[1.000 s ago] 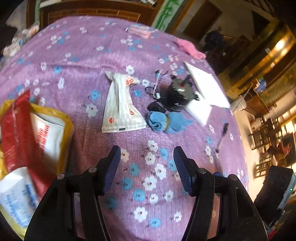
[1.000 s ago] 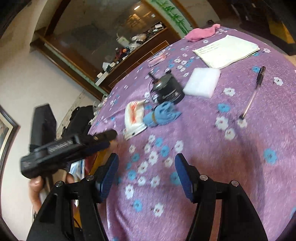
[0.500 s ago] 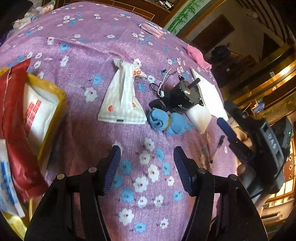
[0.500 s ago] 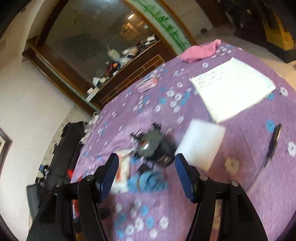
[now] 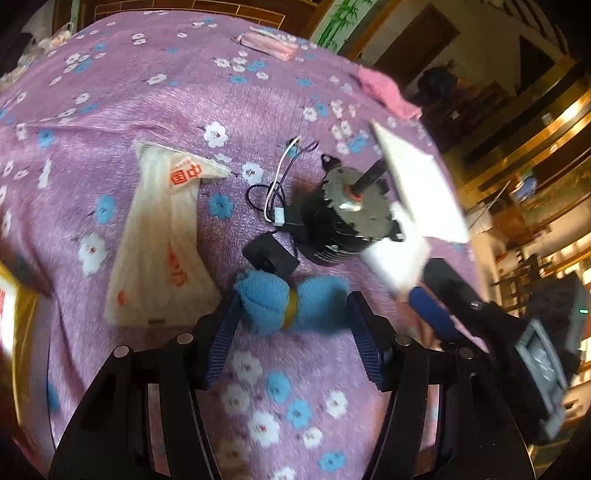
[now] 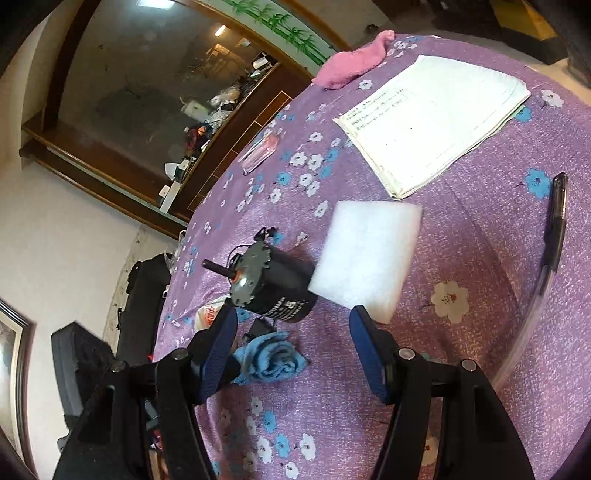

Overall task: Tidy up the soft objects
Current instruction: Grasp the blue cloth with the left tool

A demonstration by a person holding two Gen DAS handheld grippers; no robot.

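The left gripper (image 5: 291,310) has its fingers spread wide around the rolled blue cloth (image 5: 291,304), not pressing it. The right gripper (image 6: 291,328), equally wide, holds nothing; the white sponge (image 6: 364,254) lies at one o'clock beside the black motor (image 6: 273,286) on the counter (image 6: 443,362).

Background, right wrist view: white wall (image 6: 55,229) at 9 o'clock. Large dark glass pane (image 6: 147,85) in a brown wooden frame at 11 o'clock, a cluttered wooden ledge (image 6: 207,122) along its lower edge. Green bamboo painting (image 6: 288,26) at 12 o'clock. Left wrist view: dark doorway (image 5: 417,48) at 1 o'clock; gold-lit wooden shelving (image 5: 535,147) at 3 o'clock.
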